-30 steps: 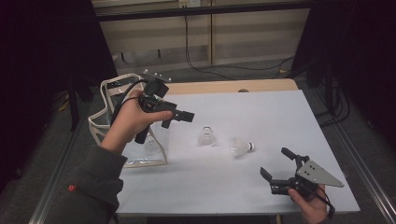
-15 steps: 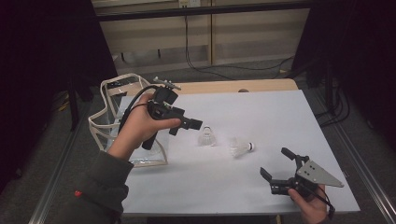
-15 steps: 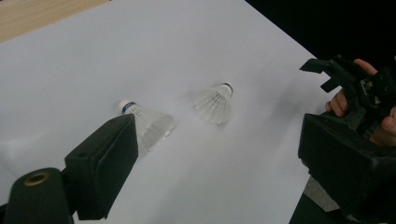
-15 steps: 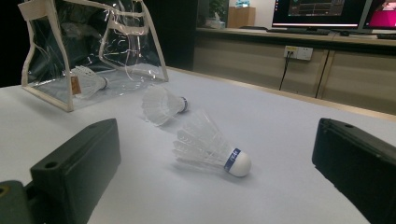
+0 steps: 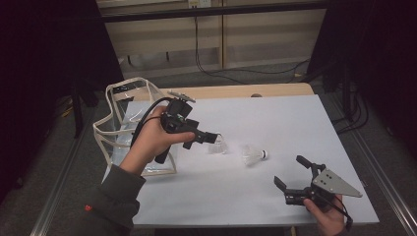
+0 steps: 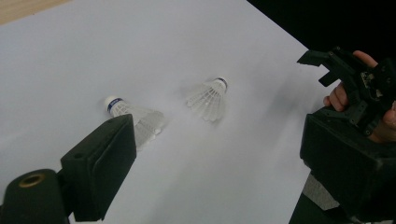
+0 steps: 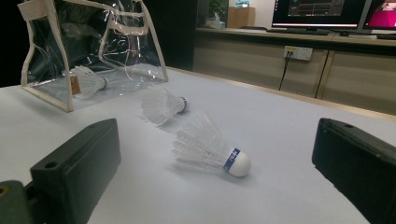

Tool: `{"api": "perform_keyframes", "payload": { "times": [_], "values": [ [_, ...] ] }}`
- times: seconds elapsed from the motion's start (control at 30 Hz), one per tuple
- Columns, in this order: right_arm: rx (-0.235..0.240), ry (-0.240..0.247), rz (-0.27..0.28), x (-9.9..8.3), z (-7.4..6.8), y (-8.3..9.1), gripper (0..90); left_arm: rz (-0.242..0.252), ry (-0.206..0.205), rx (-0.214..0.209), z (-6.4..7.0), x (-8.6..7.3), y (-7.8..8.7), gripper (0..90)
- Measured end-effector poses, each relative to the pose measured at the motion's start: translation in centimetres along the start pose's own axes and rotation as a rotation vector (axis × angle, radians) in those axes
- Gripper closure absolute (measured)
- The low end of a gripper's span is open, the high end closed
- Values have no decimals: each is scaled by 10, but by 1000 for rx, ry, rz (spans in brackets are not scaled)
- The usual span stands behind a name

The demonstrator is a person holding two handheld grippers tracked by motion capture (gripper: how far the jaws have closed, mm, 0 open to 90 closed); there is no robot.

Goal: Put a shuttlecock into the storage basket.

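Observation:
Two white shuttlecocks lie on the white table (image 5: pixel 275 118). My left gripper (image 5: pixel 201 141) hovers open right above the nearer-left shuttlecock (image 5: pixel 217 145), with the left hand tilting it down. In the left gripper view that shuttlecock (image 6: pixel 134 116) lies just beyond the left jaw, and the second shuttlecock (image 6: pixel 208 97) lies farther off. My right gripper (image 5: pixel 289 170) rests open near the table's front right, pointing at the second shuttlecock (image 5: pixel 253 155). In the right gripper view this shuttlecock (image 7: pixel 210 150) lies between the open jaws, a short way ahead. Nothing is held by either gripper.
A clear plastic bag (image 5: pixel 125 125) with cream trim stands open at the table's left. Through its wall a third shuttlecock (image 7: pixel 88 78) lies inside. The table's wooden back edge (image 5: pixel 231 91) runs behind, with cables on the floor beyond.
My left gripper has moved right and downward, from beside the bag to just over the left shuttlecock. The right gripper has stayed put.

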State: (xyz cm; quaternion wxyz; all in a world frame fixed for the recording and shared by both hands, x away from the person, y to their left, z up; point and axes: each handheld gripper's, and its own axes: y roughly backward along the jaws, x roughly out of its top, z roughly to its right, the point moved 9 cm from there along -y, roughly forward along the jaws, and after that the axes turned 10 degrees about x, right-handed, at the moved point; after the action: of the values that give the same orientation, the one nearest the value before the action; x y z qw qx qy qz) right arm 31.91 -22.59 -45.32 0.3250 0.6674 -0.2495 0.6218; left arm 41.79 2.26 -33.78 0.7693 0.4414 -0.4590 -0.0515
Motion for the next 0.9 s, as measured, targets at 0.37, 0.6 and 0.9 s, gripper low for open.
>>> {"api": "perform_keyframes", "payload": {
  "times": [0.37, 0.6, 0.9],
  "values": [
    [1, 1, -2, 0, 0, 0, 14, 7, 4, -10, 0, -9, -10, 95],
    [0, 1, -1, 0, 0, 0, 14, 13, 1, -19, 2, -13, -17, 89],
    [-1, 1, -3, 0, 0, 0, 14, 24, -3, -27, 4, -19, -25, 81]
  ]
}}
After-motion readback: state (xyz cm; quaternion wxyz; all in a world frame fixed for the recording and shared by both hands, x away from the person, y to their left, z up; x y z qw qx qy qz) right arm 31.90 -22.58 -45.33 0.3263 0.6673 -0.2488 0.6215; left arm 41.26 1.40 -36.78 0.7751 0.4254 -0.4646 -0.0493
